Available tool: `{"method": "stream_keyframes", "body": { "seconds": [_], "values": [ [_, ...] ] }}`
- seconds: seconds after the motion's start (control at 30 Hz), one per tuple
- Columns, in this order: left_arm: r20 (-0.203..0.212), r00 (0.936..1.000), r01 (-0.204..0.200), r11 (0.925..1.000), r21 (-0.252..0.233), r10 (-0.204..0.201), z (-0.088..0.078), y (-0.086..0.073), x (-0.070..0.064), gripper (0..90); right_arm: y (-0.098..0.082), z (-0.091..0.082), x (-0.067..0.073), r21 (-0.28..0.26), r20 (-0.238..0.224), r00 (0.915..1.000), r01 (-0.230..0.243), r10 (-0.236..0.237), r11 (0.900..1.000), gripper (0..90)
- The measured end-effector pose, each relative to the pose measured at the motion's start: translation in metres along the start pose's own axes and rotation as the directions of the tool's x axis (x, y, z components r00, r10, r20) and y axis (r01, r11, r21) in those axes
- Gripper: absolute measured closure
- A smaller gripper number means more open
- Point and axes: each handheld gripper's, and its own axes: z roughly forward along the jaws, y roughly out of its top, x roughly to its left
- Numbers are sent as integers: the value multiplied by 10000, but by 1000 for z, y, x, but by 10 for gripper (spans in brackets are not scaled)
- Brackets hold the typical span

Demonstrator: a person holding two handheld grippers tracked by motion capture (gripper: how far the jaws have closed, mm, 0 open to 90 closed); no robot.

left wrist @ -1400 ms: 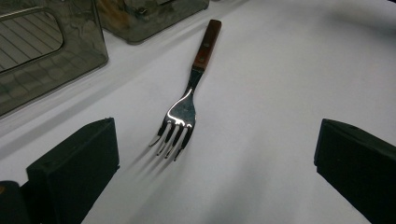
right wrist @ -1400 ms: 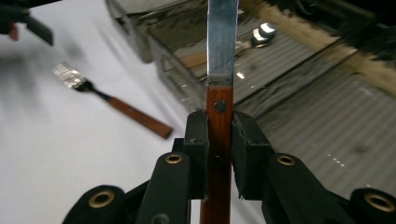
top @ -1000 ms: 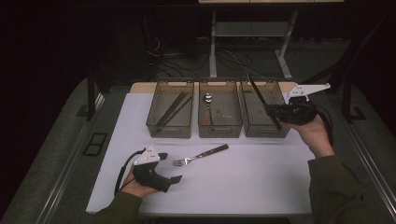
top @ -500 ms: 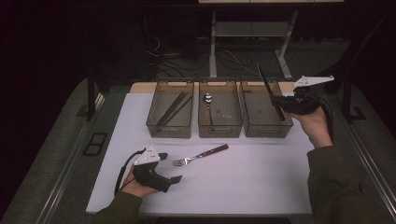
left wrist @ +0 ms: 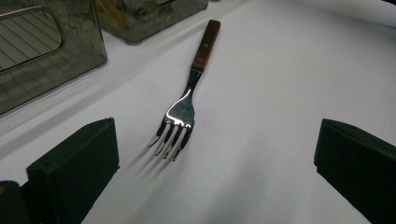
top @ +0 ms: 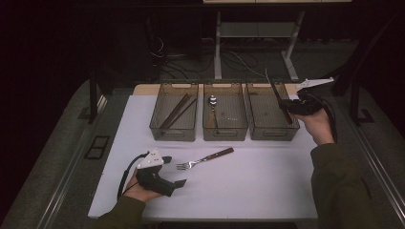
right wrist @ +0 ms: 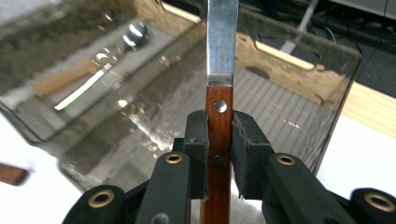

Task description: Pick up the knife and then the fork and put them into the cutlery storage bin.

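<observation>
Brown wood pinched between the pads of the right gripper: the handle of a knife, gripped just below the upper rivet, steel blade pointing up and away. Seen from the high view above the near right corner of the right bin, with the knife slanting up and to the left over that bin and the right gripper at the bin's right wall. Not yet laid down; no part of the blade visibly touching the bin floor.

Shifted within the last second: carried from nearer the bin's front edge toward its right side and a little farther back, with the same tight hold on the handle throughout. Judged as lining up for a drop into that third bin, the only one without cutlery visible in it.

Sorted already, by the look of it: dark sticks in the left bin, a spoon in the middle bin.

Left on the white table: a fork, wooden handle toward the bins, tines toward the left gripper. Kept where it was, that left gripper, jaws spread wide and empty, the fork just ahead of them. Probably next in line.
</observation>
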Motion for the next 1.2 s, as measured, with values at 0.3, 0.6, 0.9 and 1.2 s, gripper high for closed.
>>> {"method": "stream_keyframes", "body": {
  "seconds": [0.3, 0.6, 0.9, 1.2],
  "values": [
    [41, 10000, 17, 10000, -14, -17, 0, 0, 0, 0, -6, 17, -5, 769, 86, 9999, 102, -108, 9970, 771],
    [71, 10000, 18, 10000, -4, -18, 0, 0, 0, 0, -12, 33, -6, 1876, 157, 9993, 291, -326, 9818, 770],
    [85, 10000, 24, 10000, 58, -24, 1, 0, 0, 0, -16, 45, -3, 2935, 158, 9978, 567, -641, 9543, 767],
    [97, 10000, 14, 10000, 33, -15, 1, 0, 0, 0, -14, 43, -2, 2769, 53, 9988, 462, -496, 9598, 679]
  ]
}}
